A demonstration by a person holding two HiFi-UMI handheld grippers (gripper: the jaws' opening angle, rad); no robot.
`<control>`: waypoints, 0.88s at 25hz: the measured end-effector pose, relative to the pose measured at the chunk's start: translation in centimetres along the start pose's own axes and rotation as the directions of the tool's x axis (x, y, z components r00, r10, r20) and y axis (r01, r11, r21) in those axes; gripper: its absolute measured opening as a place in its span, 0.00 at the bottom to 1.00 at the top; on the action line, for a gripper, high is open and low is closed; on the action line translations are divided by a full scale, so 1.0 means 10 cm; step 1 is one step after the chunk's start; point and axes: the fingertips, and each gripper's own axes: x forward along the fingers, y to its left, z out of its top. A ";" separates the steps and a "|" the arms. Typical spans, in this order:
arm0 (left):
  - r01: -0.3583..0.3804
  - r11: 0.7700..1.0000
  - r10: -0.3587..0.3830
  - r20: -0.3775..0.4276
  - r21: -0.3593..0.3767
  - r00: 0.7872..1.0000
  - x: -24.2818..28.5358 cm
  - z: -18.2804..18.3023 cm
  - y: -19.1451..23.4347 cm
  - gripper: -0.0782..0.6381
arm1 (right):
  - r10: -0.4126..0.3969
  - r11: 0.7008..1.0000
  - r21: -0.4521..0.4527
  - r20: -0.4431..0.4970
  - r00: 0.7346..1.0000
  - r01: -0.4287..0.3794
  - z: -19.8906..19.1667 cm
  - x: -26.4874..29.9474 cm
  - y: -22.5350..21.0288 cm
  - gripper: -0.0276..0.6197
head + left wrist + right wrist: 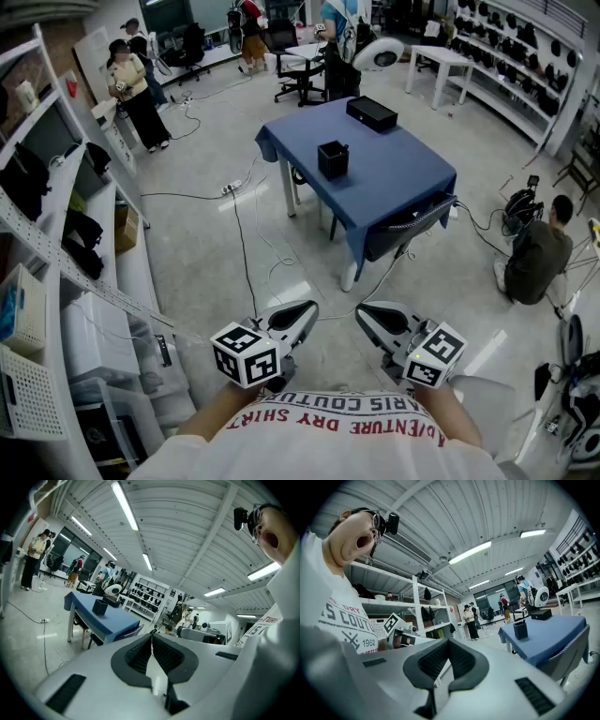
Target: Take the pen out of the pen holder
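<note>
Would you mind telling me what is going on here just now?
A person stands some way back from the blue table, holding the left claw and right claw near the body, both shut and empty. The black pen holder stands untouched on it, a black box farther back. Nothing has been reached for yet.

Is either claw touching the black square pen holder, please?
No, the left claw and right claw hang far from the black square pen holder on the blue-covered table.

The pen holder (333,158) is black, the table (403,178) blue, the box (371,113) black.
</note>
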 end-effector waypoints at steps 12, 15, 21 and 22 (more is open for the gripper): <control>0.014 0.999 -0.014 0.013 0.030 1.000 -0.24 -0.02 0.04 0.15 | -0.076 0.996 -0.035 0.038 0.996 0.078 -0.01 0.06 0.14 0.39; 0.010 1.000 -0.010 0.013 0.026 1.000 -0.26 -0.05 0.08 0.15 | -0.095 0.993 -0.068 0.037 0.995 0.097 -0.03 0.08 0.13 0.53; 0.010 0.999 -0.010 0.001 0.033 1.000 -0.15 -0.06 0.18 0.15 | -0.131 0.987 -0.094 0.034 0.991 0.134 -0.08 0.11 -0.09 0.59; 0.010 0.999 -0.010 0.000 0.034 1.000 -0.12 -0.04 0.21 0.15 | -0.133 0.986 -0.095 0.032 0.991 0.136 -0.08 0.13 -0.14 0.59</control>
